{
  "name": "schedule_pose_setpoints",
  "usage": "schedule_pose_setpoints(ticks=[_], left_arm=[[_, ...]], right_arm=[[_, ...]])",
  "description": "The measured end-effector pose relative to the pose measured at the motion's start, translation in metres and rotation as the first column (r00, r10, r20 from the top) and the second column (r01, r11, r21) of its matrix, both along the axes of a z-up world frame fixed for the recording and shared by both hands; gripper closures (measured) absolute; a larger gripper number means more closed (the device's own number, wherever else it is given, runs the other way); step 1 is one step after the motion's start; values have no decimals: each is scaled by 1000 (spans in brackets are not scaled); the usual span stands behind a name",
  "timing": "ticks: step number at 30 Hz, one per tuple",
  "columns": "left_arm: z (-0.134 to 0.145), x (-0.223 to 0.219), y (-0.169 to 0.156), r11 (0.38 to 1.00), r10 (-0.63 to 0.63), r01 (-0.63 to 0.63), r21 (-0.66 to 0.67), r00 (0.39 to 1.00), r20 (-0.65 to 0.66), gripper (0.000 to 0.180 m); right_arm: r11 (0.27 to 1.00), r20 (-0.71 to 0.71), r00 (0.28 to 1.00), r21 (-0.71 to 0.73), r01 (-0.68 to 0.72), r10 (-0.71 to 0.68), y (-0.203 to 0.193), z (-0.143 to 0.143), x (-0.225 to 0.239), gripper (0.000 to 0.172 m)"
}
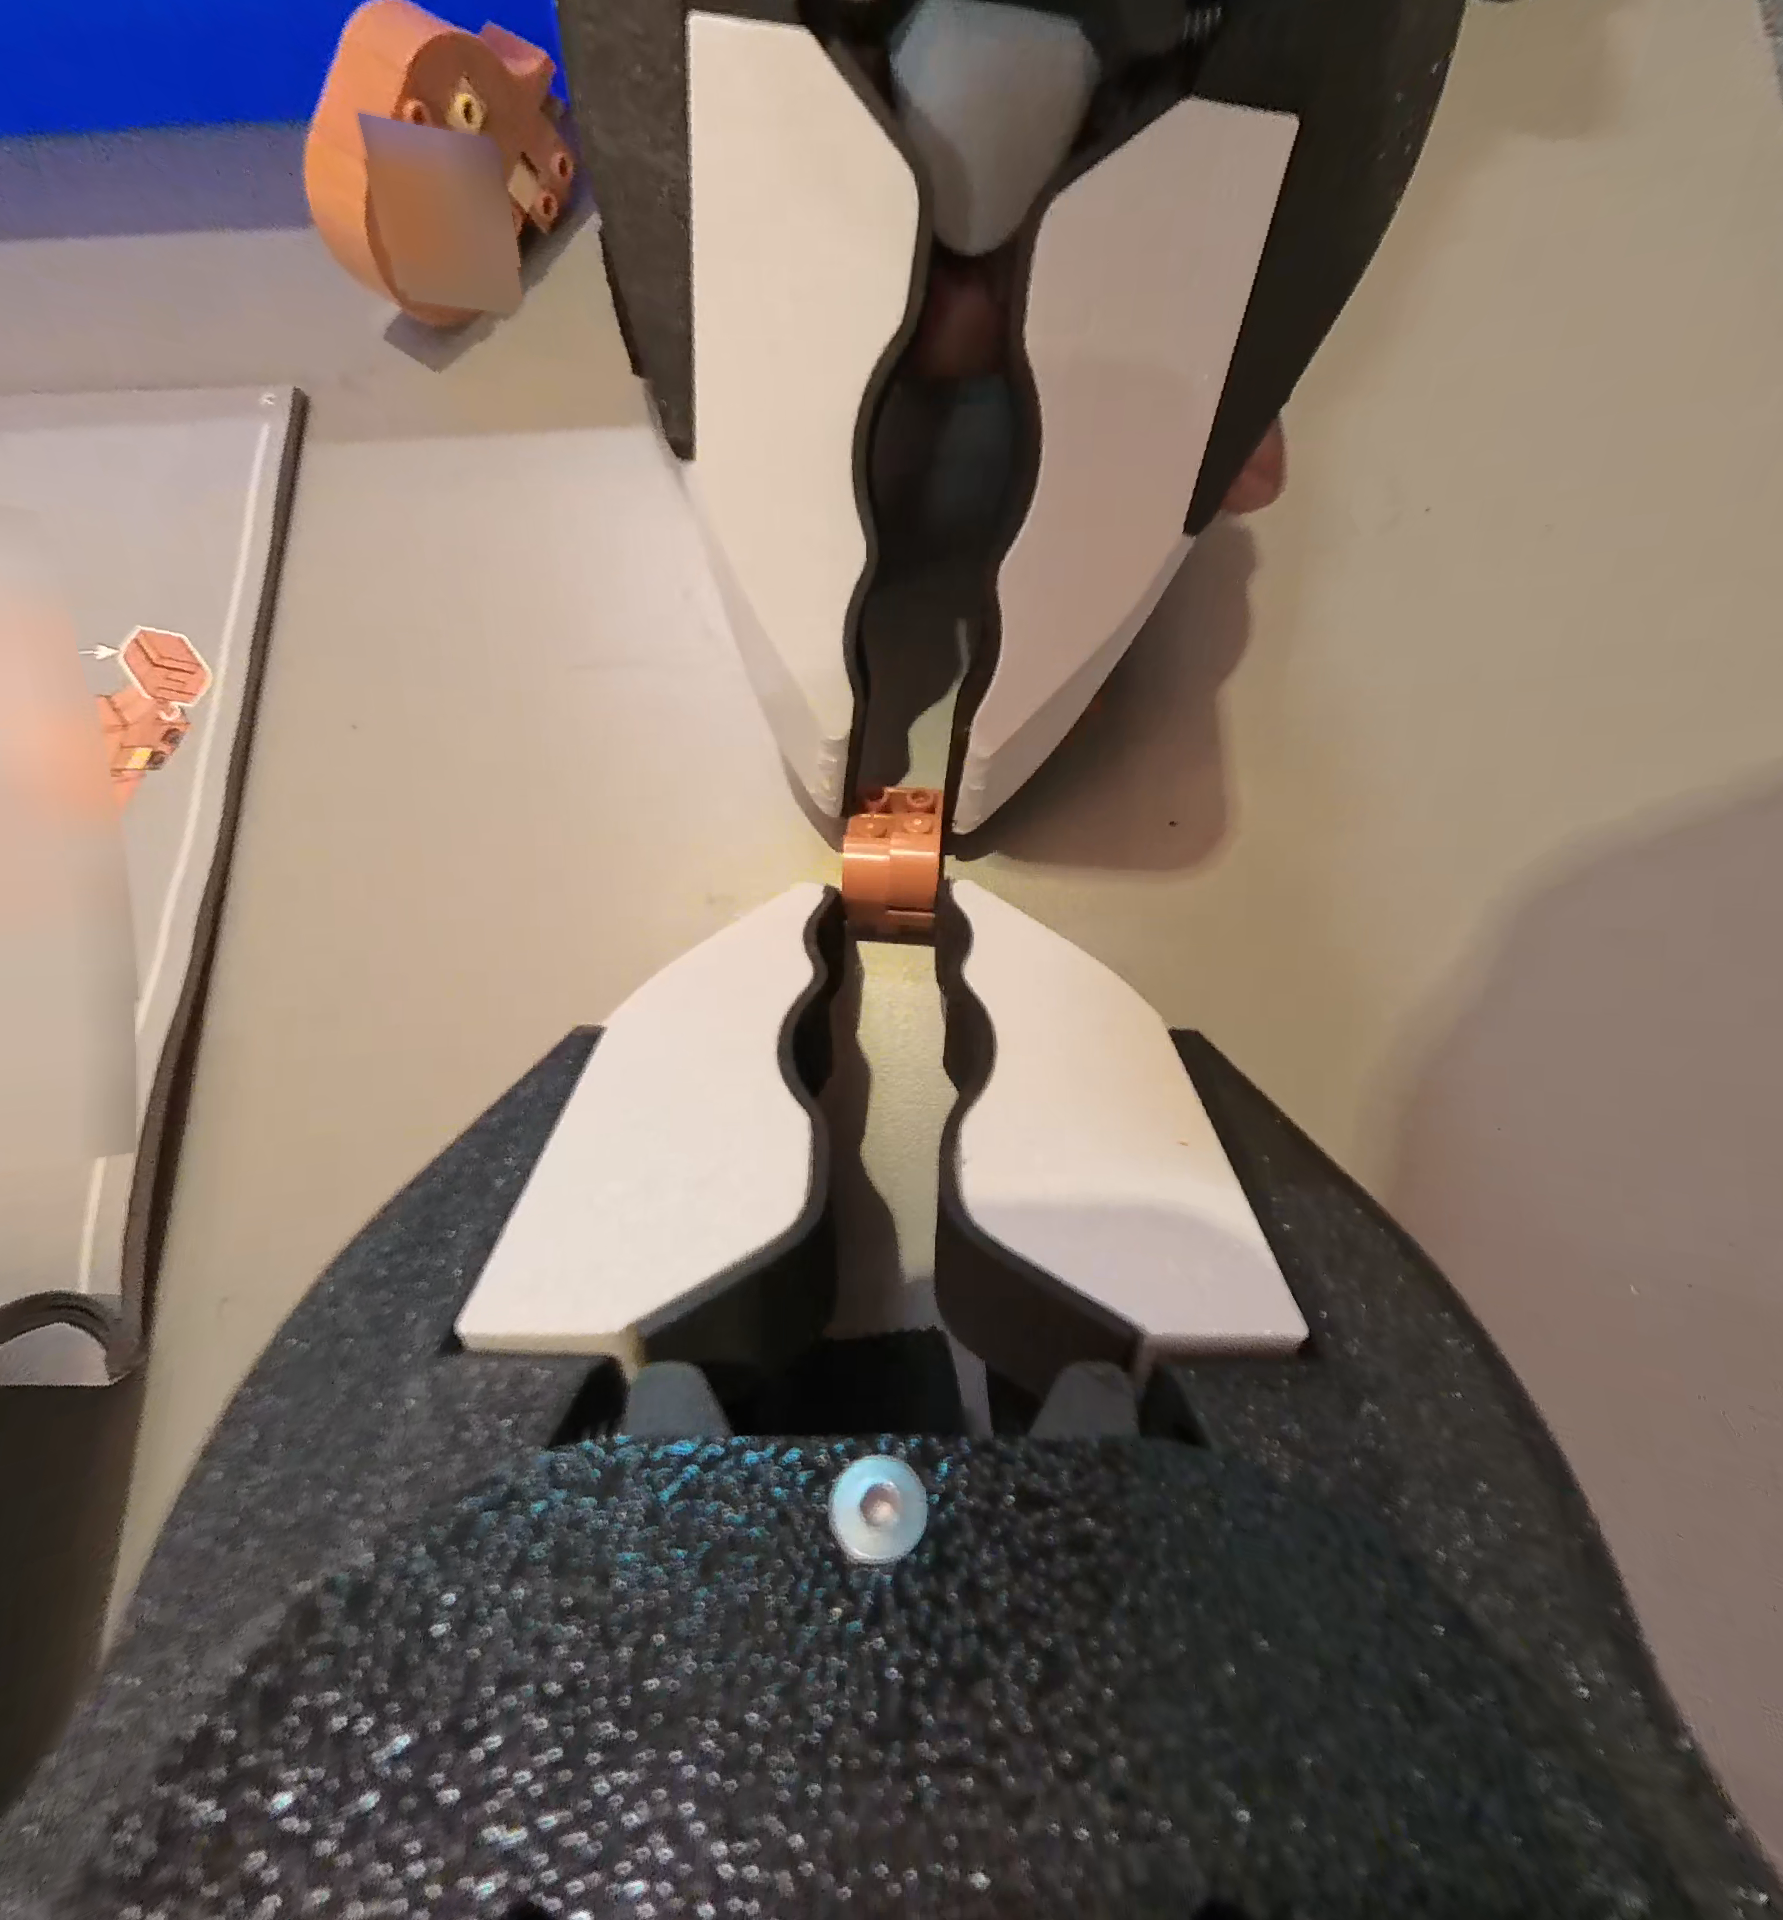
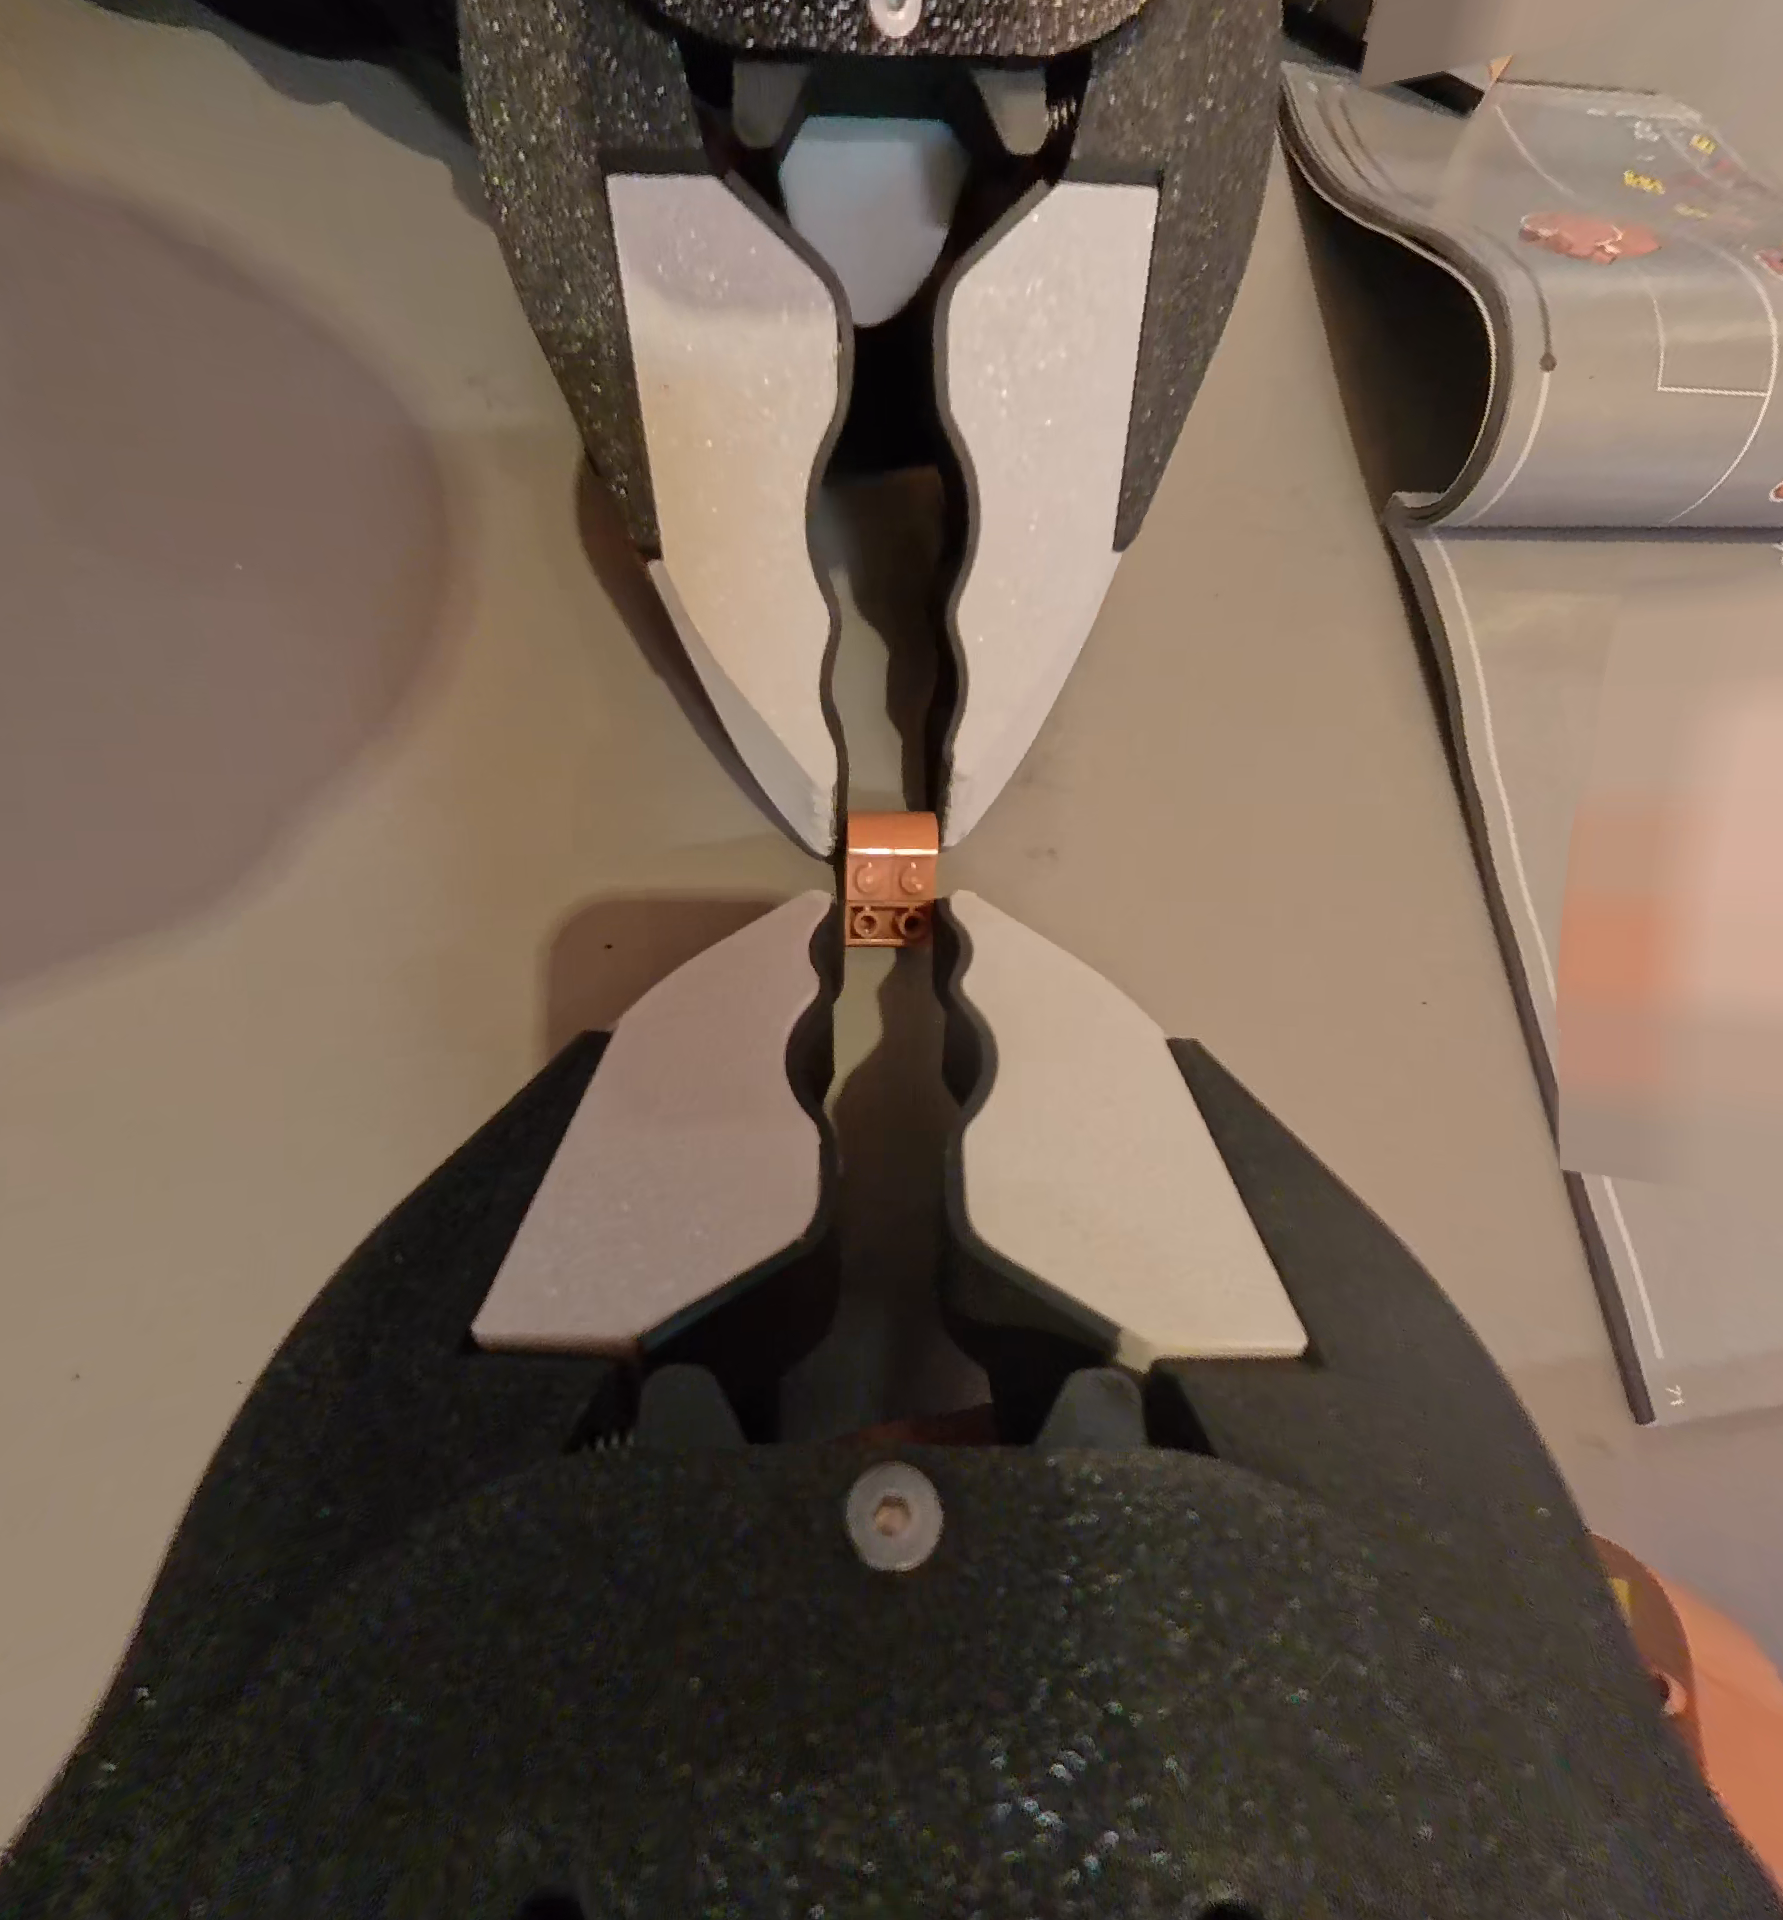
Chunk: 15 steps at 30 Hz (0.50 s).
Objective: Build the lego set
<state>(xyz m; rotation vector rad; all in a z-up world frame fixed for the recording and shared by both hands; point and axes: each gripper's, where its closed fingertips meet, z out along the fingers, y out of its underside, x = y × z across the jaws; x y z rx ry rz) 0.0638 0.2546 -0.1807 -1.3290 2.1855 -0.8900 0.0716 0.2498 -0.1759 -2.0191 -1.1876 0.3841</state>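
Observation:
My two grippers meet tip to tip over the pale table [image 1: 471, 935]. Between them is a small orange-brown brick assembly [image 1: 892, 862]: a rounded brick joined to a small studded brick. My left gripper [image 1: 892, 920] is shut on the rounded brick's end. The right gripper [image 1: 906, 802] comes in from the top of the left wrist view, and its pads press on the studded end. In the right wrist view, my right gripper [image 2: 889, 927] is shut on the small brick [image 2: 889, 925]. There the left gripper [image 2: 889, 831] clamps the rounded brick [image 2: 892, 836] from above.
A brown brick-built animal model [image 1: 430, 125] stands at the far left by a blue surface [image 1: 118, 62]; it also shows in the right wrist view [image 2: 1666, 1683]. An open instruction booklet [image 1: 87, 831] lies to the left, and it shows at the right of the right wrist view [image 2: 1645, 416]. Less than 4 cm separates the two grippers' tips.

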Motion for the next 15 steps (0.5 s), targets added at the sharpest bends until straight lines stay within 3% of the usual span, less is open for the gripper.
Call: schedule_pose_setpoints(ticks=[8, 15], left_arm=[[4, -1, 0, 1000, 3, -3, -27, 1000, 21, 164], [27, 0, 4, 953, 90, -67, -295, 994, 64, 164]], right_arm=[[996, -3, 999, 78, -33, 33, 0, 6, -1, 155], [924, 9, 996, 371, -91, 94, 9, 29, 5, 135]])
